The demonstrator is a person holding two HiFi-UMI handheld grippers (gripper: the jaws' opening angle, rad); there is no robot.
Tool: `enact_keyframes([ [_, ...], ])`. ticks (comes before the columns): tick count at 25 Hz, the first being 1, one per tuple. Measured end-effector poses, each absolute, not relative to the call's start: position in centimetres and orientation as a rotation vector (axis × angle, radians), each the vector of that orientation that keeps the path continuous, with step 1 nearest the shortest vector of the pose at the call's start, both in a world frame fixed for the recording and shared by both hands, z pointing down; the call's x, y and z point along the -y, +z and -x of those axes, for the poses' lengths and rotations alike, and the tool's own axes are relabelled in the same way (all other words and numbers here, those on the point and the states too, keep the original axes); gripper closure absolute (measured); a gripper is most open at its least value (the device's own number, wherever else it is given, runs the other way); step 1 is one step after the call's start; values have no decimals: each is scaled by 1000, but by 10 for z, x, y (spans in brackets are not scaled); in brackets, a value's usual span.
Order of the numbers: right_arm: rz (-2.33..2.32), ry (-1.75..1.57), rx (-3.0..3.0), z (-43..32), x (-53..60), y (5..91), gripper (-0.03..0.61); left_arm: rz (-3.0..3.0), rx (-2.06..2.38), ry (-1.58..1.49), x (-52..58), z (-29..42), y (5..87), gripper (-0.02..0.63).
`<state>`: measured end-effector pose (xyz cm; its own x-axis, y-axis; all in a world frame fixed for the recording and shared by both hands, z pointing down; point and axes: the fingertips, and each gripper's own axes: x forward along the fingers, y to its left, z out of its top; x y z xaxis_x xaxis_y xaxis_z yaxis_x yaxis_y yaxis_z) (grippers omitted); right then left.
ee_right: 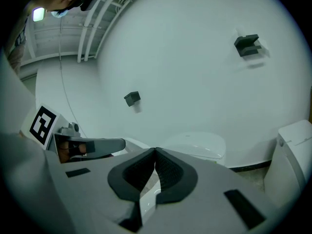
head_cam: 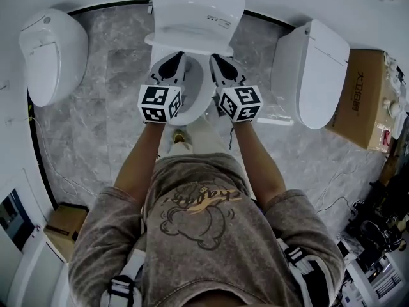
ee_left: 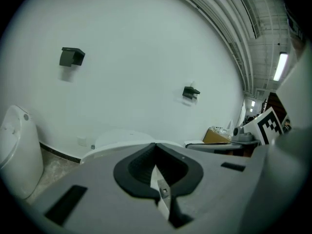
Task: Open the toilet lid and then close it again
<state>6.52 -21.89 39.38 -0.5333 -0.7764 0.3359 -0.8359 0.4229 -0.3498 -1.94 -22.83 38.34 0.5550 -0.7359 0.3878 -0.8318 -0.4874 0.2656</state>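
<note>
Place: a test or display space for bathroom fixtures inside a larger industrial-looking hall, rather than a home bathroom.
Fixtures: three white toilets stand side by side along one wall: the left toilet (head_cam: pixel 54 53), the middle toilet (head_cam: pixel 192 37) and the right toilet (head_cam: pixel 316 72).
Floor: grey marble-look floor (head_cam: pixel 96 133), with a dark strip at the base of the wall.
Wall: plain white, carrying small black brackets (ee_left: pixel 71 56).
Ceiling: bare pipes or conduits and a tube light (ee_left: pixel 281 66).
Clutter: a large cardboard box (head_cam: pixel 364 98) just beside the right toilet, a smaller box (head_cam: pixel 64 226) near the left edge, loose cables (head_cam: pixel 332 184) on the floor, and stacked equipment (head_cam: pixel 377 248) at the right.
</note>
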Motion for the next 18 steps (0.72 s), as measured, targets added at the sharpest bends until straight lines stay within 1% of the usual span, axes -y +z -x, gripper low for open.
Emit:
enact_keyframes([
  [8,-1425,757,2545,-81,279,383,552,-2356,1303,306,291,3,372,606],
  [18,-1389,761,2549,-91,328,382,552,-2347,1331,315,343,-9,370,605],
])
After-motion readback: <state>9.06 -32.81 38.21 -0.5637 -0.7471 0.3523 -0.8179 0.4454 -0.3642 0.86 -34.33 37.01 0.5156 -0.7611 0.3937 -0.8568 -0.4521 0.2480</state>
